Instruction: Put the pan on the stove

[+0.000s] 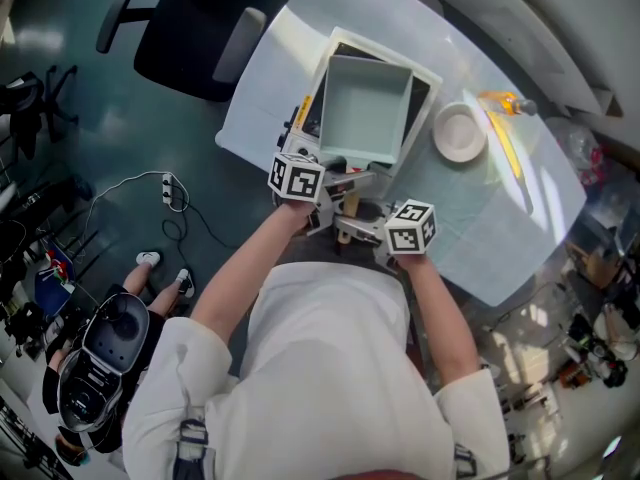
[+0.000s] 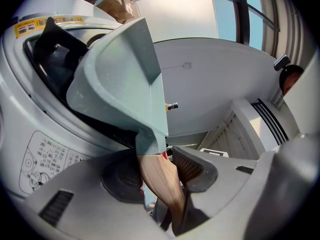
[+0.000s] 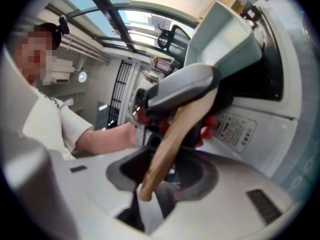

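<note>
Two grippers share one handle. Your left gripper (image 2: 159,171) has its jaws closed on the wooden handle (image 2: 162,186) of the pan (image 1: 365,108), right up against the socket where the wood meets the pale green body. Both pads bear on the wood. Your right gripper (image 3: 167,176) clamps the same handle nearer its free end, and the rounded tip of the wood lies low between its jaws. In the right gripper view your left gripper's jaw shows just beyond, higher up the handle.

From the head view, both grippers sit side by side at the near edge of the table (image 1: 480,243), with the handle running back toward you between them. The pan is square and deep-sided. It lies over the black top of the white stove (image 1: 428,76) and covers most of it. In the left gripper view the body looks canted, with dark glass showing beneath its near side. Whether the base rests flat on the glass cannot be confirmed.

The stove stands on the pale cloth of the table. Its near white face carries a printed panel (image 2: 45,156), and a yellow label (image 2: 45,25) runs along its upper edge. A white bowl (image 1: 459,131) sits on the cloth to the right of the stove, apart from it. An office chair (image 1: 190,28) stands off the table's far left corner.
</note>
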